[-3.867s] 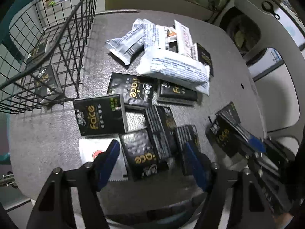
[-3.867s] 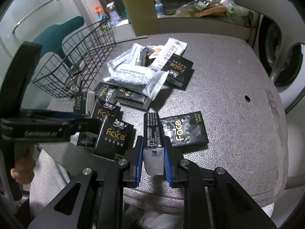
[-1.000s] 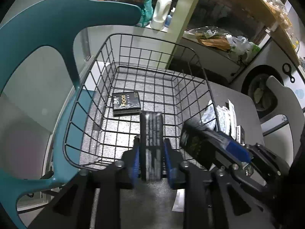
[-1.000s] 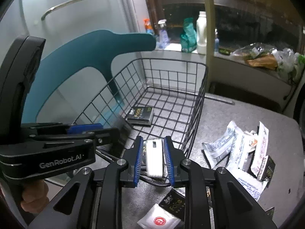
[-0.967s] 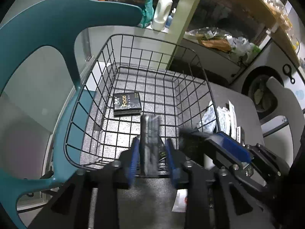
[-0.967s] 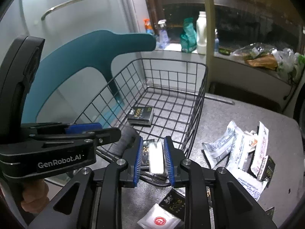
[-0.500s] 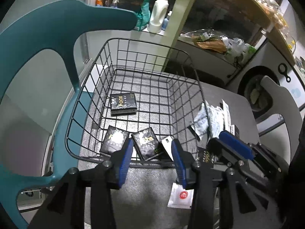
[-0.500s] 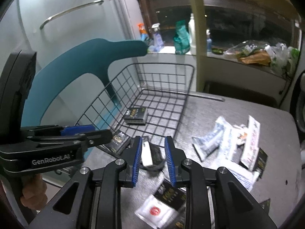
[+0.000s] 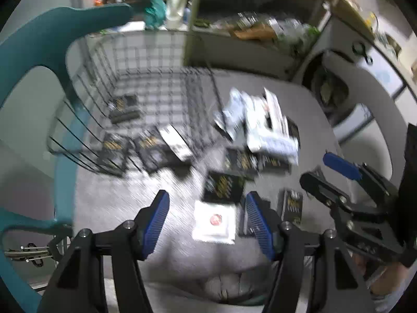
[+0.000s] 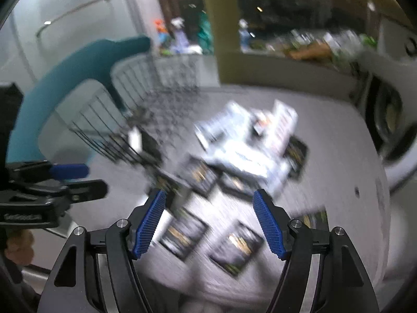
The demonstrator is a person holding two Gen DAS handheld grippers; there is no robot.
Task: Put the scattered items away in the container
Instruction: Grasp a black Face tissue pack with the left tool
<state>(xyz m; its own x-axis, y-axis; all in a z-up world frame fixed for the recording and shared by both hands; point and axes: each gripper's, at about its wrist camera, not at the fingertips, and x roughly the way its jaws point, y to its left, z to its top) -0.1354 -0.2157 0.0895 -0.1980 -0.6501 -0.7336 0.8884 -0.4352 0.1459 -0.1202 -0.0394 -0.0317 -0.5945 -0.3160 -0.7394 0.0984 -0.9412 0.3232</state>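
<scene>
My left hand-held gripper (image 9: pixel 207 219) and my right hand-held gripper (image 10: pixel 208 224) have both just been opening and stand wide with nothing between the jaws, so I judge I am between drops, heading for the next pick. A white sachet with a red dot (image 9: pixel 214 221) lies on the grey surface (image 9: pixel 109 203) under my left jaws, black packets (image 10: pixel 235 247) under my right. The wire basket (image 9: pixel 146 99), four packets inside, sits beyond; next I must straddle one item each and close.
</scene>
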